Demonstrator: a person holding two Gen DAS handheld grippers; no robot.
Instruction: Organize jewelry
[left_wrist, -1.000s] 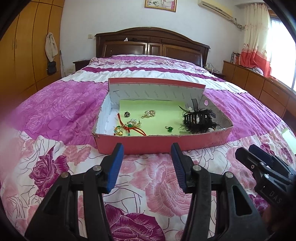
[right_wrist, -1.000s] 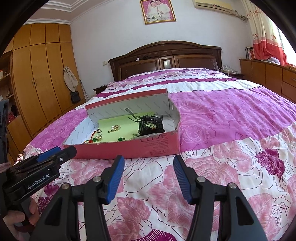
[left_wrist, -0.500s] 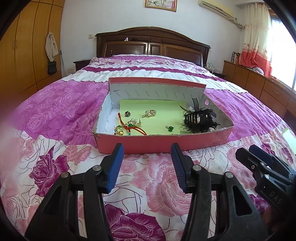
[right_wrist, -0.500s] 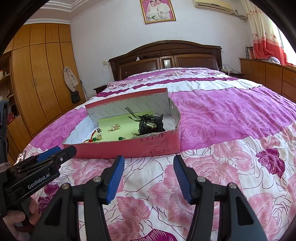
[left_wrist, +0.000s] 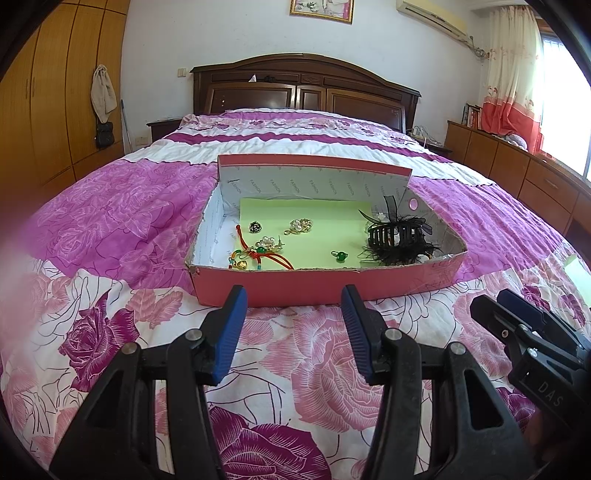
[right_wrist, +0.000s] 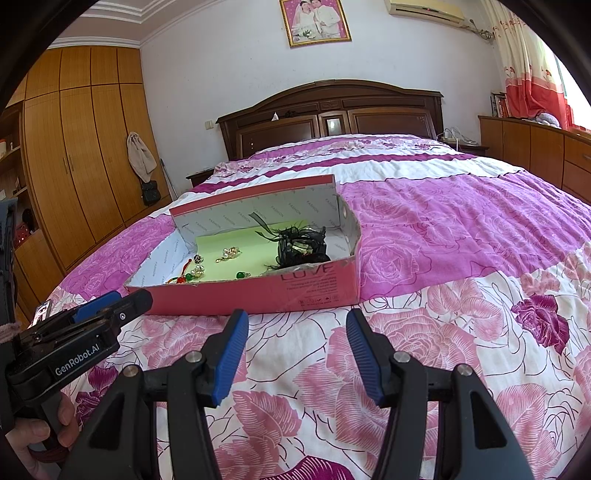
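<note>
A pink cardboard box (left_wrist: 295, 286) lies open on the bed, also in the right wrist view (right_wrist: 258, 295). On its green liner lie a red cord bracelet (left_wrist: 258, 258), a pearl brooch (left_wrist: 301, 225), a dark flower piece (left_wrist: 254, 226), a green ring (left_wrist: 339, 255) and a black feathered hair claw (left_wrist: 397, 236). My left gripper (left_wrist: 293, 330) is open and empty, just short of the box's near wall. My right gripper (right_wrist: 293, 350) is open and empty, in front of the box's right half. Each gripper shows in the other's view, the right (left_wrist: 517, 325) and the left (right_wrist: 107, 306).
The box sits on a pink and white floral bedspread (left_wrist: 110, 221). A dark wooden headboard (left_wrist: 303, 88) stands at the far end. Wooden wardrobes (right_wrist: 81, 147) line the left wall. A low wooden cabinet (left_wrist: 517, 173) runs along the right under the curtained window.
Both grippers have crept slightly closer to the box. Nothing in the box has moved and both grippers stay open.
</note>
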